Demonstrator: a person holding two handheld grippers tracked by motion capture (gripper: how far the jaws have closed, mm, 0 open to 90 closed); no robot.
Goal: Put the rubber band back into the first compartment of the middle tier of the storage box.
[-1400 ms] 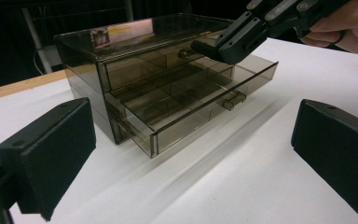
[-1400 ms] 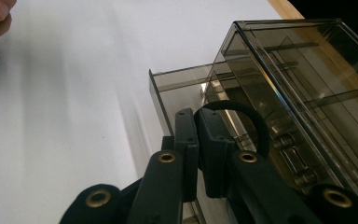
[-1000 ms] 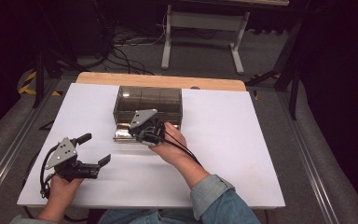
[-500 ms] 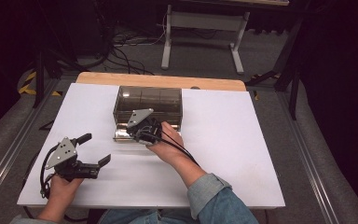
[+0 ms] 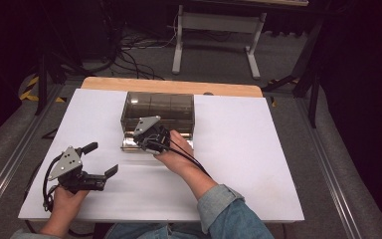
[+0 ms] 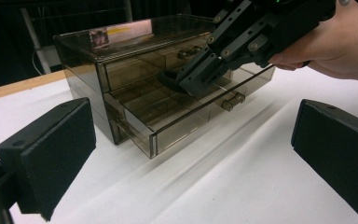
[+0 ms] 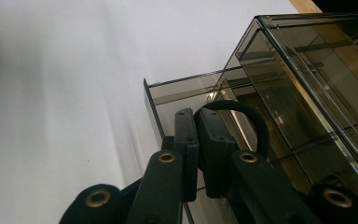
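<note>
A smoky clear drawer box (image 5: 159,105) stands mid-table with its lower drawer (image 5: 127,145) pulled out toward me. My right gripper (image 5: 145,141) hangs over that open drawer, shut on a black elastic band (image 7: 248,116); the band loops out past the closed pads (image 7: 186,135) above the drawer (image 7: 177,93). The left gripper view shows the same grip, with the band (image 6: 167,79) just over the drawer (image 6: 186,116). My left gripper (image 5: 101,159) rests near the table's front left, open with nothing between its wide-set pads (image 6: 56,149).
White paper (image 5: 238,149) covers the table, with a wooden edge (image 5: 169,85) at the back. The upper drawers of the box (image 6: 121,42) are closed. Behind the table are a metal stand (image 5: 214,30) and cables on the floor.
My right gripper has drifted very slightly to the left over the open drawer, still holding the band. The left gripper has stayed where it was.
</note>
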